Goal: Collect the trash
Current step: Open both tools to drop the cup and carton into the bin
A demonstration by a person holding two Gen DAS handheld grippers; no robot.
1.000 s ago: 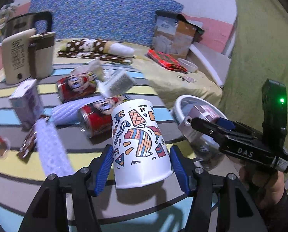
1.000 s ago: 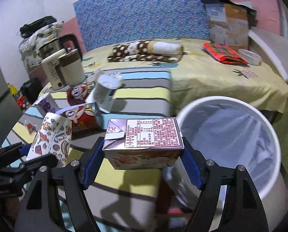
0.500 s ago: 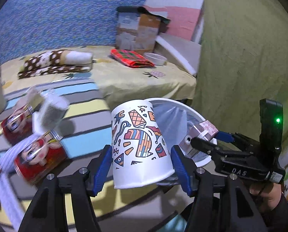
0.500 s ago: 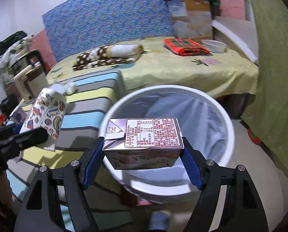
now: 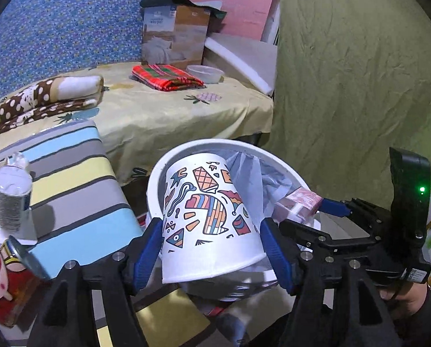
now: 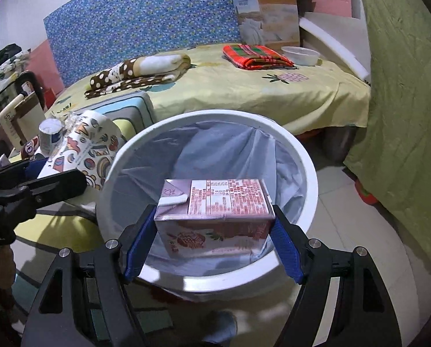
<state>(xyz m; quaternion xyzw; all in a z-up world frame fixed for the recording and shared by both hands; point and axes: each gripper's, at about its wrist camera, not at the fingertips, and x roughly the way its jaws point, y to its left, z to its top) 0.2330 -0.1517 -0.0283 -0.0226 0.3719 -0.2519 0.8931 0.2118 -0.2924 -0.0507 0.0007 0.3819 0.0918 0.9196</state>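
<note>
A: Where is the patterned paper cup (image 5: pixel 206 217) now?

B: Between the blue pads of the left tongs (image 5: pixel 211 248), tilted, right at the near rim of the white bin (image 5: pixel 215 144). A second ago it was over the striped tabletop (image 5: pixel 70 173), among the cans. The left tongs have just been opening to their widest; a gap shows beside the cup on the right, so I judge it is being let go, not gripped.

A: And the carton?

B: The drink carton (image 6: pixel 215 214) sits lying flat in the right tongs (image 6: pixel 214 243), both pads pressed against its ends, directly above the bin's mouth. Earlier it hung over the tabletop edge; both hands have carried their trash across.

A: So, the drop?

B: That looks like the step in hand. The cup should fall in first, though it is close to the rim and might catch there.

A: What is in the bin?

B: A pale plastic liner (image 6: pixel 229 156); I see no trash in it yet. A red can (image 5: pixel 9 283) and a grey-wrapped pack (image 5: pixel 11 199) remain on the tabletop.
</note>
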